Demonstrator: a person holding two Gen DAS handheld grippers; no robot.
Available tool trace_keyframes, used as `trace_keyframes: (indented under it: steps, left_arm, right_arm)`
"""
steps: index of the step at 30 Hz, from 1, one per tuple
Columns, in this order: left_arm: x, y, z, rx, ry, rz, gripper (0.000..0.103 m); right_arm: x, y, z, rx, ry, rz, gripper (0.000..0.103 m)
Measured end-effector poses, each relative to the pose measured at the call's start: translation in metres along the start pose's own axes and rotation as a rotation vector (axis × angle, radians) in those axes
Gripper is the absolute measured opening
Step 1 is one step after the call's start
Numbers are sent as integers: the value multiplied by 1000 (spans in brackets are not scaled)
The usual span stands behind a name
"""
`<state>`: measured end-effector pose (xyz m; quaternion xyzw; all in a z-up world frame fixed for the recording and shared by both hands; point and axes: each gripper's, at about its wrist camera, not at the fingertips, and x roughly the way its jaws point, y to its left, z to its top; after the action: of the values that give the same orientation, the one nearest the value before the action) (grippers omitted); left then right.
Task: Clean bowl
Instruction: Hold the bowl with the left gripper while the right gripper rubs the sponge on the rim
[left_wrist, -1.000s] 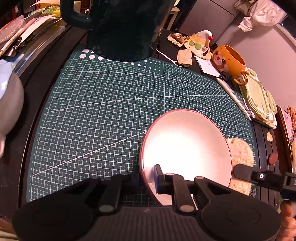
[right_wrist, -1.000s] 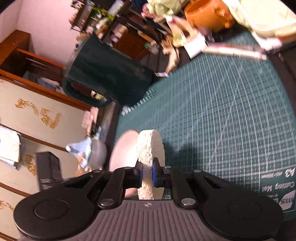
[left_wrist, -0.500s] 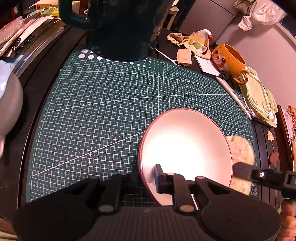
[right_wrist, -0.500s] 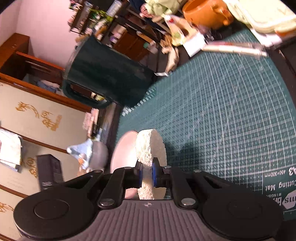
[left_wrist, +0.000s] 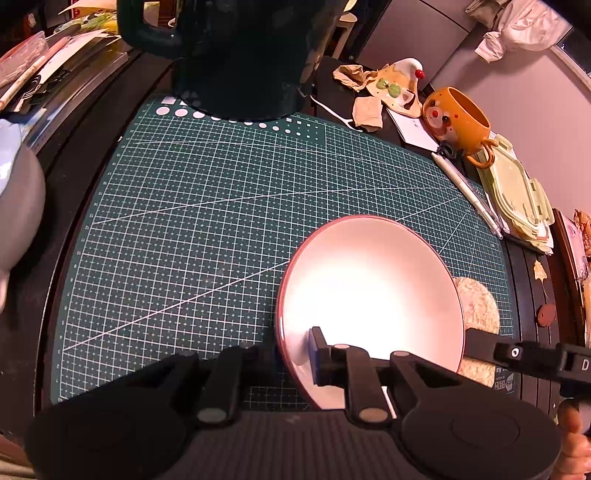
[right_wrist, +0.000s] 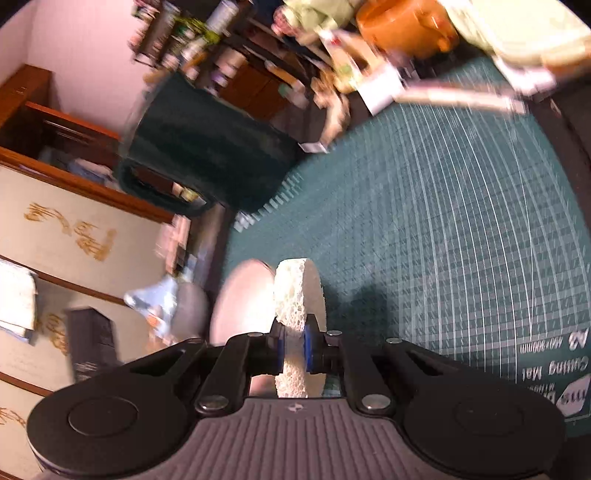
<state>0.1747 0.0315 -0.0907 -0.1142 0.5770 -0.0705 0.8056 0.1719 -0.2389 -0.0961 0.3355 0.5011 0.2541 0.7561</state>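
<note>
While the left claw (left_wrist: 295, 354) pinches the near rim of the pink-rimmed white ceramic bowl (left_wrist: 369, 291), the right claw (right_wrist: 294, 350), clamped on a round white sponge (right_wrist: 299, 295) just beside it, could tip the lightly held bowl.

In the right wrist view, motion blurs the clutter along the top so we cannot name it. The bowl (left_wrist: 369, 295) hides most of the sponge (left_wrist: 478, 306), lower right of the left view.

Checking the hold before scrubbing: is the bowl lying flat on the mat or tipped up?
Tipped up. The left tool pinches the bowl by its near rim, its face turned toward the camera.
</note>
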Motion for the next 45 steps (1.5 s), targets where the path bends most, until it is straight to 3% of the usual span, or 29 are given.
trace_keyframes:
  steps: [8, 10, 14, 23, 29, 40, 45]
  left_arm:
    - [1, -1, 0, 0, 1, 1, 17]
    - [1, -1, 0, 1, 1, 2, 17]
    - [1, -1, 0, 0, 1, 0, 17]
    - [1, -1, 1, -3, 4, -2, 17]
    - [1, -1, 1, 1, 3, 0, 17]
    - [1, -2, 1, -2, 3, -1, 18]
    - [1, -2, 0, 0, 4, -2, 18]
  right_arm:
    - [-30, 14, 6, -35, -90, 51, 9]
    - [-25, 13, 4, -36, -84, 35, 9]
    - [8, 2, -3, -26, 27, -44, 9]
    - [-28, 15, 6, -50, -91, 30, 9]
    - [0, 7, -1, -42, -17, -4, 10]
    - [-24, 13, 4, -44, -73, 37, 10]
    - [-4, 1, 0, -9, -19, 1, 10]
